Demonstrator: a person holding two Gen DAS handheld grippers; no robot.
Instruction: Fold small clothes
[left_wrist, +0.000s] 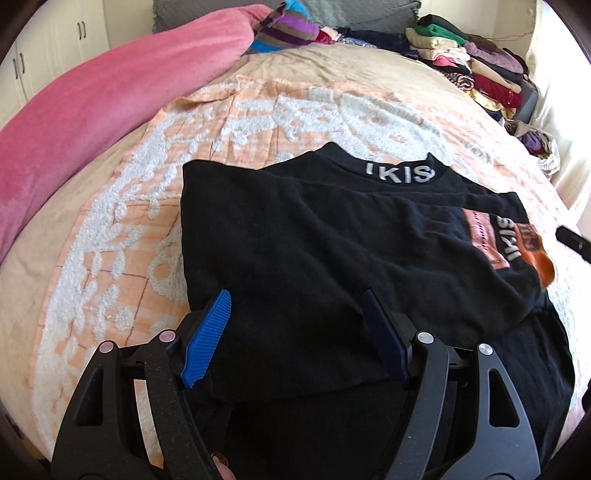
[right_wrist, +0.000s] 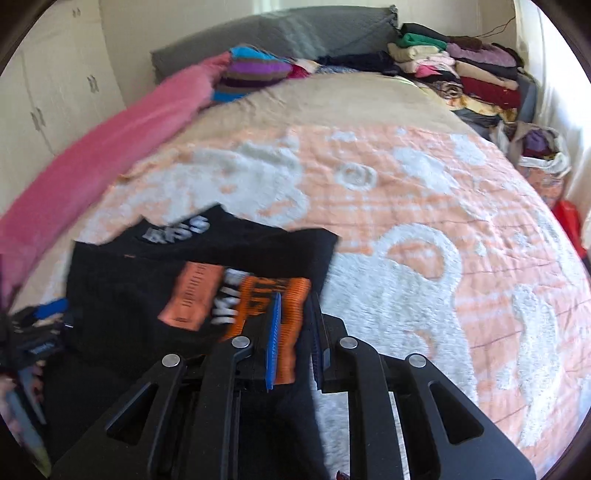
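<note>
Item: black knit top with white lettering on its collar and an orange printed panel (left_wrist: 332, 236), partly folded. It lies flat on the peach-and-white tufted bedspread (left_wrist: 147, 206), toward the near edge of the bed. The collar points to the far end of the bed, where the grey headboard cushion (right_wrist: 295, 29) stands. The garment's long axis runs from near edge to far end.

Left gripper (left_wrist: 295, 306): black frame, blue ribbed pads. Jaws stand wide apart over the top's near part; the pads do not pinch the cloth.

Right gripper (right_wrist: 295, 306): jaws nearly closed, clamped on the fabric edge at the orange panel; view blurred.

Also on the bed: long pink plush blanket (left_wrist: 92, 92) along the left edge; striped multicoloured cushion (right_wrist: 251, 74); stack of folded clothes (left_wrist: 472, 62) at the far right corner.
</note>
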